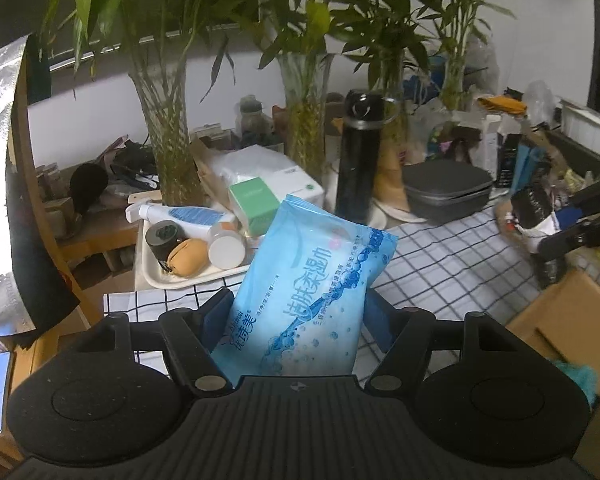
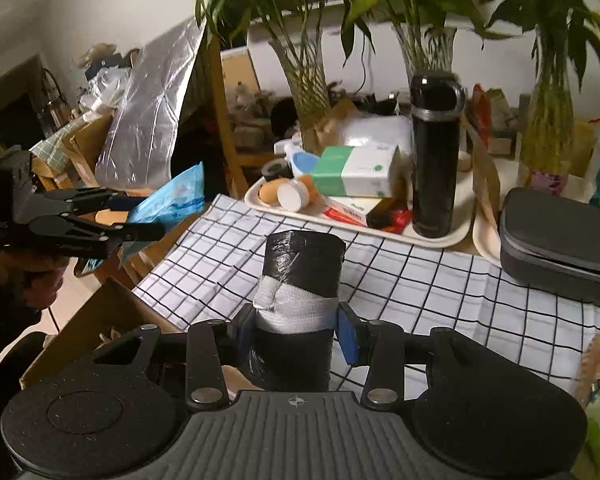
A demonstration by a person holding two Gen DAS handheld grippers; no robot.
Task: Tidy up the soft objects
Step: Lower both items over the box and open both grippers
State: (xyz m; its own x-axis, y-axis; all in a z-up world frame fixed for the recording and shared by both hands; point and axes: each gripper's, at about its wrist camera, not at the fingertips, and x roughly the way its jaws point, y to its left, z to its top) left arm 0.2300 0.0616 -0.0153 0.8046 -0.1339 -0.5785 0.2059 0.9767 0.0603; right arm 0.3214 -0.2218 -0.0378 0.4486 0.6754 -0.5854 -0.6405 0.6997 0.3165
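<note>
We hold the blue wet-wipes pack (image 1: 308, 292) clamped in our left gripper (image 1: 296, 320), raised over the checked cloth (image 1: 440, 268). Our right gripper (image 2: 296, 328) squeezes a black bag roll (image 2: 300, 280) upright between its pads, the cloth beneath it.

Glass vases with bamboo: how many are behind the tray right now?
3. Left vase behind the tray, middle vase beside the black flask, right vase farther back. Clutter may hide others.
</note>
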